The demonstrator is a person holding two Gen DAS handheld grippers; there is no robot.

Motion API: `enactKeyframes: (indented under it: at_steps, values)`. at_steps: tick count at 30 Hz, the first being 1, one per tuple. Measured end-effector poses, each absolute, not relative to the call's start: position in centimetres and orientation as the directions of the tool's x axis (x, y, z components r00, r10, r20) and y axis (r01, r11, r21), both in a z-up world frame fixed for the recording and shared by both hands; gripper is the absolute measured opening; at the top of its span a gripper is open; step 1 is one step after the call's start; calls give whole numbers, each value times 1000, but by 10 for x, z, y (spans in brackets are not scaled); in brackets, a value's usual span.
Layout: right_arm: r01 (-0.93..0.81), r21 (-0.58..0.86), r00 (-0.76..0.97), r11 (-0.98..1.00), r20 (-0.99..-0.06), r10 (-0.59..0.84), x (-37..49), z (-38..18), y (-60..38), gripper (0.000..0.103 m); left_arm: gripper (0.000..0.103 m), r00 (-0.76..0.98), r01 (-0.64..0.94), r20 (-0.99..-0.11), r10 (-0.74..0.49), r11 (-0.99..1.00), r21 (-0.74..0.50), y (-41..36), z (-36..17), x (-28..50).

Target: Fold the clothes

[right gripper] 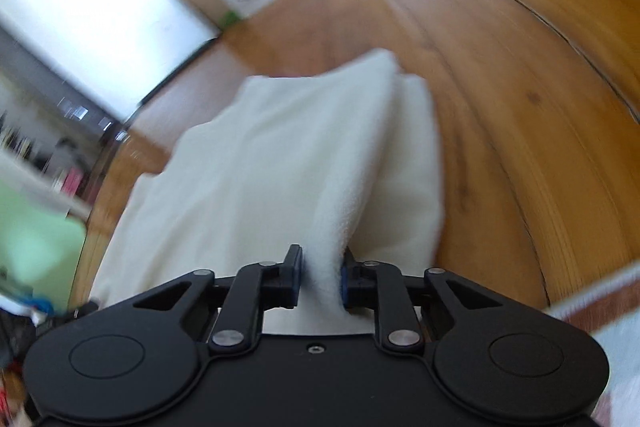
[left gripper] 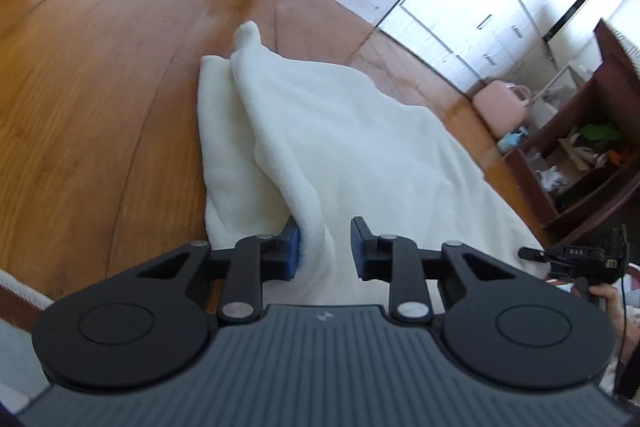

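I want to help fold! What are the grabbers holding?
The right hand-held gripper pinches the white cloth by a raised fold. The left hand-held gripper isn't gripping yet.

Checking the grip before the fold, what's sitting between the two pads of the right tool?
A raised fold of the white cloth runs up between the right tool pads, which sit against it on both sides. This shows in the right wrist view.

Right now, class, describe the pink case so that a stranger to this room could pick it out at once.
Start from the wooden floor and follow it to the white drawer units along the far wall. At their foot, beside the dark wooden shelf unit, stands the pink case. It is the only pink, rounded, handled thing there; the white cloth lies spread nearer.
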State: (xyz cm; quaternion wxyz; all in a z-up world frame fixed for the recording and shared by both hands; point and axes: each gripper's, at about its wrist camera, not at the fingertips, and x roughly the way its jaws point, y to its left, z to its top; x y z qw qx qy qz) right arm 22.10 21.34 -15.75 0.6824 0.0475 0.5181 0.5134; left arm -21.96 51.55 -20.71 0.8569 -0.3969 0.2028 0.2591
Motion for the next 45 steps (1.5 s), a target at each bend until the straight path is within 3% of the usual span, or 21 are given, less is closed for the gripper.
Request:
enactKeyframes:
  at_steps: [1,3,5,8,11,12,14,16,19,23,27,29,32,34,36,38,39,41,43,45]
  values:
    - [-641,600,-68,478,-666,743,221,-162,213,24,26,782,-607,-562,270,537,-586,520,-210,-218]
    - [-697,534,-40,479,-696,717,214,-159,215,13,27,775,-614,-583,244,510,-603,527,-216,-214]
    - [-757,458,10,466,-705,709,206,-148,217,11,6,753,-631,-622,213,501,-592,532,-218,-209]
    - [-759,522,37,389,-561,827,206,-108,191,11,6,822,-557,-551,142,399,-729,544,-208,-229]
    - [-798,495,55,344,-509,859,204,-85,164,9,5,748,-647,-640,177,413,-641,547,-190,-254]
    - [-825,442,68,352,-540,839,202,-84,160,9,5,692,-686,-699,182,466,-559,538,-190,-254]
    - [-868,295,73,399,-719,691,200,-112,167,9,6,579,-731,-792,193,553,-400,515,-201,-246]
    - [-867,249,57,432,-810,583,197,-141,172,9,5,536,-748,-823,190,560,-358,500,-216,-240]
    - [-857,247,108,453,-773,625,187,-141,164,9,6,538,-754,-812,227,560,-343,499,-205,-243]
    - [-825,322,121,465,-703,701,193,-128,140,9,6,614,-734,-756,227,515,-443,510,-188,-261]
    - [-839,219,185,498,-745,640,182,-136,138,10,8,549,-775,-803,230,500,-387,504,-202,-251]
    - [-844,154,224,513,-769,599,175,-141,139,15,25,478,-819,-838,263,479,-316,501,-202,-251]
    - [-792,99,315,603,-779,542,168,-136,123,40,44,369,-882,-856,362,428,-199,498,-184,-261]
    - [-745,68,374,664,-781,500,162,-131,109,41,41,345,-902,-843,413,396,-175,494,-170,-274]
    - [-716,20,422,697,-784,456,151,-126,96,49,43,372,-901,-836,404,375,-220,489,-162,-288]
    - [-682,-17,452,731,-796,403,150,-125,92,50,44,482,-862,-815,321,339,-376,487,-164,-305]
    - [-669,15,433,743,-805,405,155,-127,91,50,44,552,-825,-791,263,312,-472,485,-170,-310]
    - [-616,266,261,741,-819,511,171,-140,81,50,44,663,-745,-734,147,233,-625,483,-187,-313]
    - [-489,498,111,716,-779,617,180,-155,68,51,44,715,-698,-697,61,128,-705,478,-207,-310]
    - [-365,627,61,688,-722,690,182,-170,62,60,44,746,-665,-666,0,52,-745,472,-222,-304]
